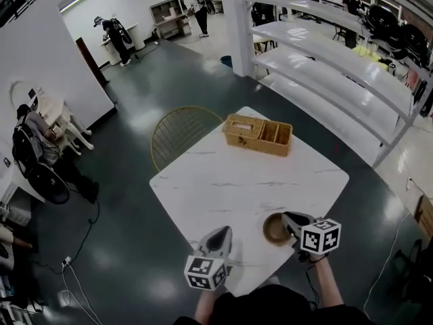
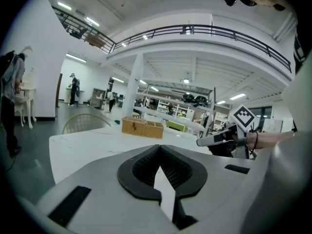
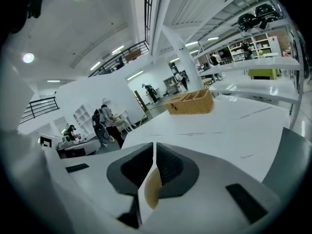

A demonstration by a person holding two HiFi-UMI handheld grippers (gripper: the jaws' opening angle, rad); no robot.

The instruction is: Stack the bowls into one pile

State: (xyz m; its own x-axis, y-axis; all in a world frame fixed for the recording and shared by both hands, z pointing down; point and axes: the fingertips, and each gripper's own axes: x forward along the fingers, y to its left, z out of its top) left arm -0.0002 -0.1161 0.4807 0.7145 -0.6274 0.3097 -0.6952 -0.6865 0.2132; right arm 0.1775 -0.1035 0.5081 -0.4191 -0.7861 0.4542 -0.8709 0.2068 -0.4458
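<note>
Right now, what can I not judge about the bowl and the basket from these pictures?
Bowl, head view: too small to tell one bowl from a pile.
Bowl, right gripper view: the right tool hides all but a tan sliver.
Basket, head view: its walls hide the contents; too small.

Dark glossy floor (image 1: 135,80), white shelving (image 1: 325,53), gold wire chair (image 1: 179,134) beside marble table (image 1: 203,181).

I recorded the basket (image 1: 258,135) on the far side of the table (image 1: 203,188). The chair (image 1: 179,135) stood at the table's far-left edge. The bowl (image 1: 274,230) sat on the near right part. The right gripper (image 1: 288,217) was over the bowl's right rim. The left gripper (image 1: 222,231) was near, left of the bowl. Shelving (image 1: 338,70) ran far right.
</note>
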